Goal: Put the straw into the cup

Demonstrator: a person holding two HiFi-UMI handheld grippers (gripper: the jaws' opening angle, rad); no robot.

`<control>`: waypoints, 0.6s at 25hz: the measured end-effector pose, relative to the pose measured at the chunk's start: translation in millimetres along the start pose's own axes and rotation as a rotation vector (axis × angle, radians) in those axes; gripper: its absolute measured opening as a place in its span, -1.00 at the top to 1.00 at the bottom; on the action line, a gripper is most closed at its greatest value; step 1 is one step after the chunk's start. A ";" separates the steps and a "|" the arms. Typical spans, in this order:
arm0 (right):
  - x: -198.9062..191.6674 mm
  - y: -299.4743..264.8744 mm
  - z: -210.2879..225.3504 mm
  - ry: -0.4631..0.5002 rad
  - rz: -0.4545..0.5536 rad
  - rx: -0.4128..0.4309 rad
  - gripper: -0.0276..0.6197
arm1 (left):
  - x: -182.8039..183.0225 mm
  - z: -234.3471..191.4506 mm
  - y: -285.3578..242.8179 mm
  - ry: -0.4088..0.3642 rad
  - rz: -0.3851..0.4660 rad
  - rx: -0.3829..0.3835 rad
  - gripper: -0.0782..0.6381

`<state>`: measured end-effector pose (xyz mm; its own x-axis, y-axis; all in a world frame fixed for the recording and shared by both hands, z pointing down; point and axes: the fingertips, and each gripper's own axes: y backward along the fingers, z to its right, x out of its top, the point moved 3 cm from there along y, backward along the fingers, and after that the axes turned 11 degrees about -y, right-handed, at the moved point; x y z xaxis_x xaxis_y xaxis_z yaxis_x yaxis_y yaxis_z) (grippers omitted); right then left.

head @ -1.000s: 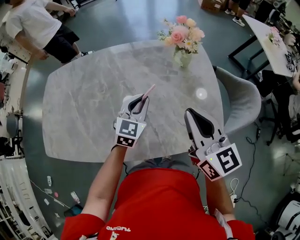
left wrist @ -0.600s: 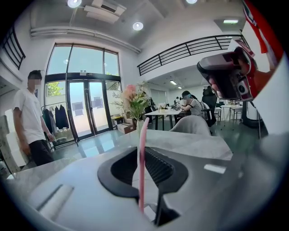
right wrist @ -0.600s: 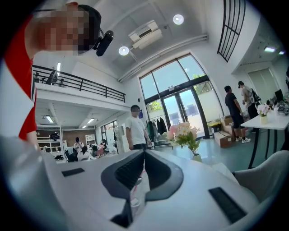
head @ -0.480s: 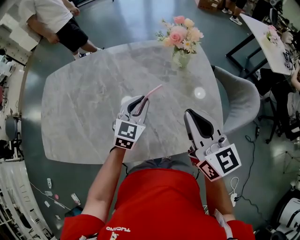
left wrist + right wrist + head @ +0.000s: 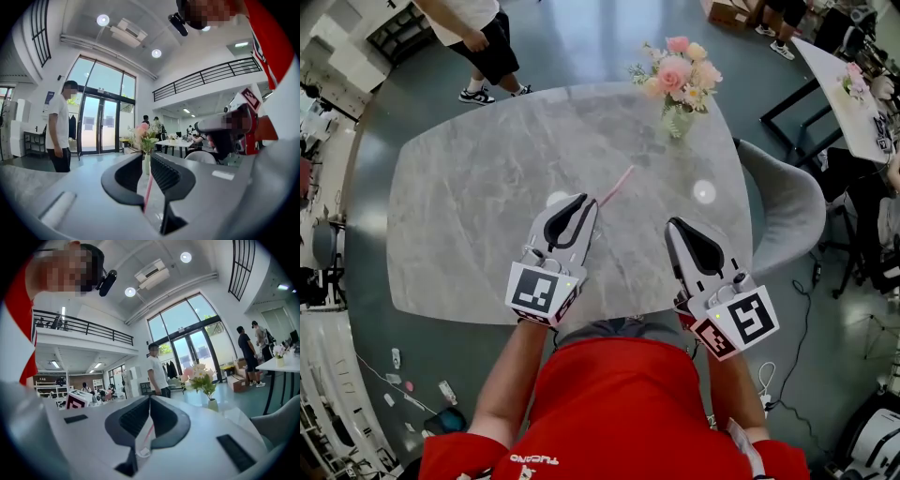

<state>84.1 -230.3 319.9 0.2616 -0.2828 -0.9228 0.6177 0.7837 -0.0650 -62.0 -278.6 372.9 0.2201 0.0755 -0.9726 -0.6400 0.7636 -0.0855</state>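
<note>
A thin pink straw (image 5: 617,186) seems to lie on the grey marble table (image 5: 469,187), pointing toward the flowers. My left gripper (image 5: 586,200) hovers just short of its near end. In the left gripper view the jaws (image 5: 146,158) stand a narrow gap apart, and the straw (image 5: 148,191) shows through that gap without being pinched. My right gripper (image 5: 675,225) is held to the right, near the table's front edge. It is shut and empty (image 5: 149,397), and the straw (image 5: 147,434) shows past it. No cup appears in any view.
A vase of pink flowers (image 5: 678,80) stands at the table's far right. A grey chair (image 5: 783,202) sits against the right edge. A person (image 5: 473,37) stands beyond the far left corner. Another table (image 5: 853,84) is at the upper right.
The left gripper held the straw between its jaws before. It has now drawn back toward me and risen, and the straw sits beyond its tips. The right gripper has barely moved.
</note>
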 end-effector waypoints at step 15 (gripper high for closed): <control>-1.6 -17.3 -24.7 0.022 0.011 0.074 0.91 | 70.7 -16.6 71.1 0.059 0.151 0.142 0.76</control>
<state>54.7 -229.7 313.1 0.2527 -0.2617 -0.9315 0.6685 0.7432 -0.0275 -104.2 -229.6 294.5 0.0840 0.1613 -0.9833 -0.5514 0.8295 0.0890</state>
